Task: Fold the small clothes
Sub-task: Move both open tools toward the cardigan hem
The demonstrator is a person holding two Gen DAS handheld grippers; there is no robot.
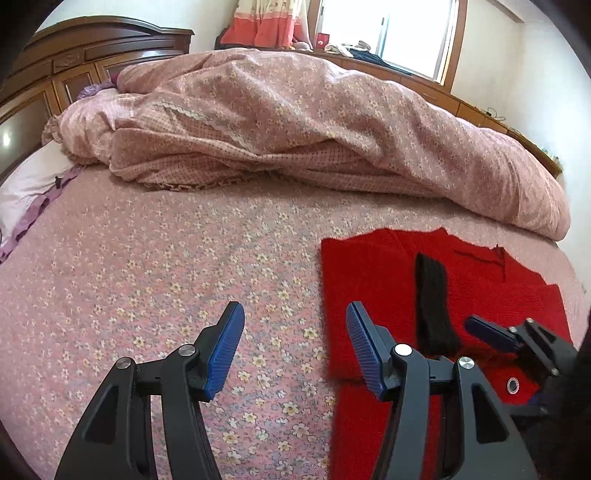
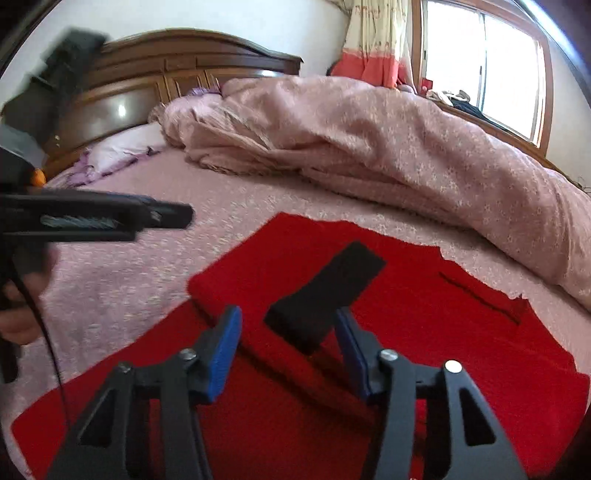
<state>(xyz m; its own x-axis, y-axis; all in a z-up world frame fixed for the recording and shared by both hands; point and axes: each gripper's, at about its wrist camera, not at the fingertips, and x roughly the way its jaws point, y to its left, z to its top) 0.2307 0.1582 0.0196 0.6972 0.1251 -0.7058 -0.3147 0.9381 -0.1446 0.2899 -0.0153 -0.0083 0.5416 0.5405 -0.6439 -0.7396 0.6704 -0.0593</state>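
Note:
A red knitted garment point(image 1: 373, 273) lies flat on the pink floral bed sheet point(image 1: 177, 280), with a black ribbed band point(image 1: 433, 299) folded across its middle. In the right wrist view the garment point(image 2: 436, 332) fills the foreground and the black band point(image 2: 332, 288) lies just past the fingertips. My left gripper point(image 1: 295, 314) is open and empty, over the sheet at the garment's left edge. My right gripper point(image 2: 288, 321) is open and empty, just above the garment; it also shows at the right in the left wrist view point(image 1: 491, 332). The left gripper appears blurred at the left in the right wrist view point(image 2: 162, 216).
A bunched pink floral duvet point(image 1: 295, 122) lies across the far half of the bed. A wooden headboard point(image 1: 74, 66) and a pale pillow point(image 1: 29, 184) are at the far left. A window point(image 1: 388, 29) and a curtain point(image 1: 266, 22) are behind.

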